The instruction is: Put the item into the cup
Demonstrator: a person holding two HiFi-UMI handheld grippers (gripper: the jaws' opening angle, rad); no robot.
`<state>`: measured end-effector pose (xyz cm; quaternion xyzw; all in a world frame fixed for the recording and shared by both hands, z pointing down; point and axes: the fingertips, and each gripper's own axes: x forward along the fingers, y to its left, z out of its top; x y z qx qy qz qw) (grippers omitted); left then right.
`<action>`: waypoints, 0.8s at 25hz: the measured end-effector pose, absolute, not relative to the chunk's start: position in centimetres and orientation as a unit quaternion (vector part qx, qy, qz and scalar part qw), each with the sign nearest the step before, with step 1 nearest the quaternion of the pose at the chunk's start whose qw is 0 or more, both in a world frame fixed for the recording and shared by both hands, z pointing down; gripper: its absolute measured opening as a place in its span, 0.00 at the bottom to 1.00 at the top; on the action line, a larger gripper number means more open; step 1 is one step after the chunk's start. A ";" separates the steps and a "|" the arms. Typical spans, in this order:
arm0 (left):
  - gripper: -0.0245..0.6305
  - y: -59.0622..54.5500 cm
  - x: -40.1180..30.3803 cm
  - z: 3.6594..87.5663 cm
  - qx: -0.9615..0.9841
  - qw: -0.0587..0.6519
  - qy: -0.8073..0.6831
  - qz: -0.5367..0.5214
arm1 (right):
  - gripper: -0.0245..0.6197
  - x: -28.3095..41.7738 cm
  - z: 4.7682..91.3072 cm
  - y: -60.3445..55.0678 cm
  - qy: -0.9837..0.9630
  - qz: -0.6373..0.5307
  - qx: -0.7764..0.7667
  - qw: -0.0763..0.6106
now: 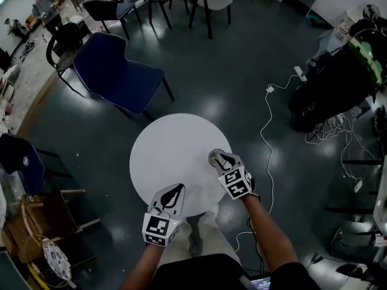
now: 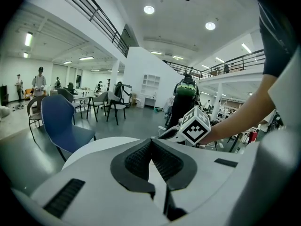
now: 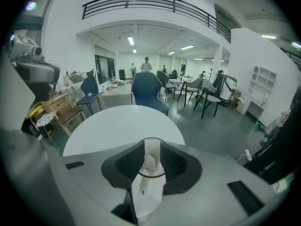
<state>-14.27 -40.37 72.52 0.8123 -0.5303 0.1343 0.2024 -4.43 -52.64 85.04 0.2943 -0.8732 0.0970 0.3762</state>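
Cup [image 3: 155,191] in right gripper [image 1: 222,158] (item [image 3: 150,163] inside)

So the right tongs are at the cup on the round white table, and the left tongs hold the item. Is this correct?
Not quite. The left tongs hold nothing: the left gripper view shows them shut and empty. The white item is between the right tongs, which are at the cup on the round white table, as you say.
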 end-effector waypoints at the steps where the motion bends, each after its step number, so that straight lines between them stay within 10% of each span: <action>1: 0.06 -40.2 -14.3 72.3 0.814 0.202 -0.528 0.134 | 0.21 -4.4 84.6 -52.5 -0.875 0.100 0.299 0.368; 20: 0.06 -38.9 -16.6 65.5 0.853 0.150 -0.482 0.129 | 0.11 -8.9 66.5 -47.4 -0.908 0.089 0.355 0.206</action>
